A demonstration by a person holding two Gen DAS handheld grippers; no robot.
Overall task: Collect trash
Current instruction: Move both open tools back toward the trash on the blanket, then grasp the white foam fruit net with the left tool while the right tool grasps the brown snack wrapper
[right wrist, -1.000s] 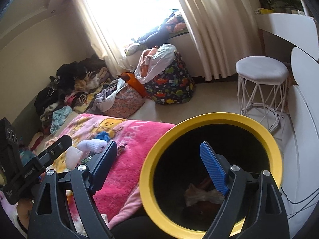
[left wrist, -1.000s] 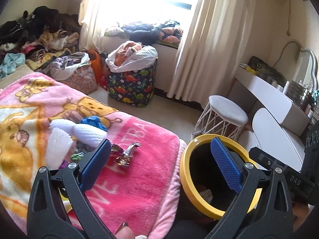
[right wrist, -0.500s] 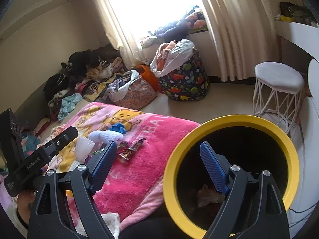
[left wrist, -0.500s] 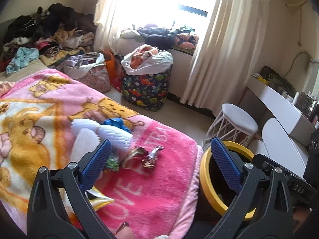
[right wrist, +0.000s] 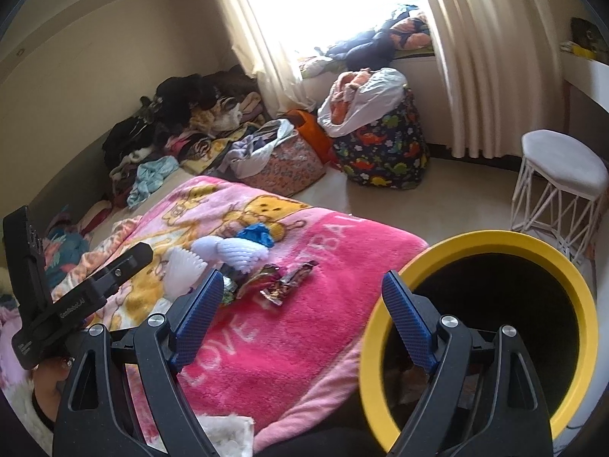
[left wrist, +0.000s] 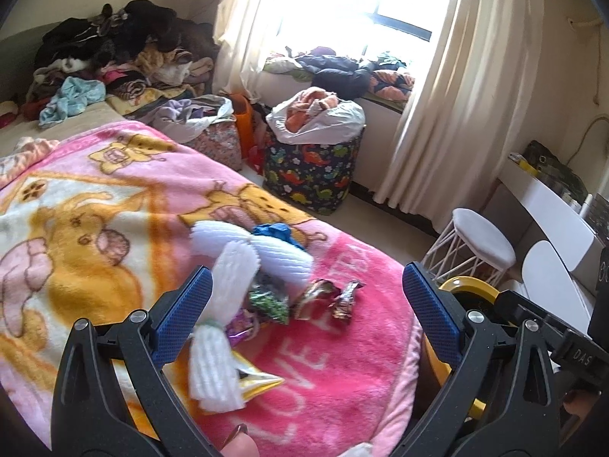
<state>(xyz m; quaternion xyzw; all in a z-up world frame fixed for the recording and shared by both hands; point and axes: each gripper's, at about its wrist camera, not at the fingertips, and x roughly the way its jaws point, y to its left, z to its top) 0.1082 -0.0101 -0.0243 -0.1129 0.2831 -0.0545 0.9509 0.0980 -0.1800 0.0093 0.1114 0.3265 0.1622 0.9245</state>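
Both grippers: black plastic frames w/ silver screws, blue textured pads (left wrist: 182, 316) on jaws.

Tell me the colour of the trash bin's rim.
Yellow; the trash bin has a black inside. It shows best in the right wrist view.

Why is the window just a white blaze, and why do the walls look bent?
Left wrist view: the window is overexposed by daylight, and the white paper cups are slightly blurred. Right wrist view: the fisheye lens curves the curtain and darkens the corners.

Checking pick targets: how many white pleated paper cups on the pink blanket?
3, clustered mid-blanket: one beside the blue scrap, one right of it, one nearest the left gripper. More may be hidden underneath.
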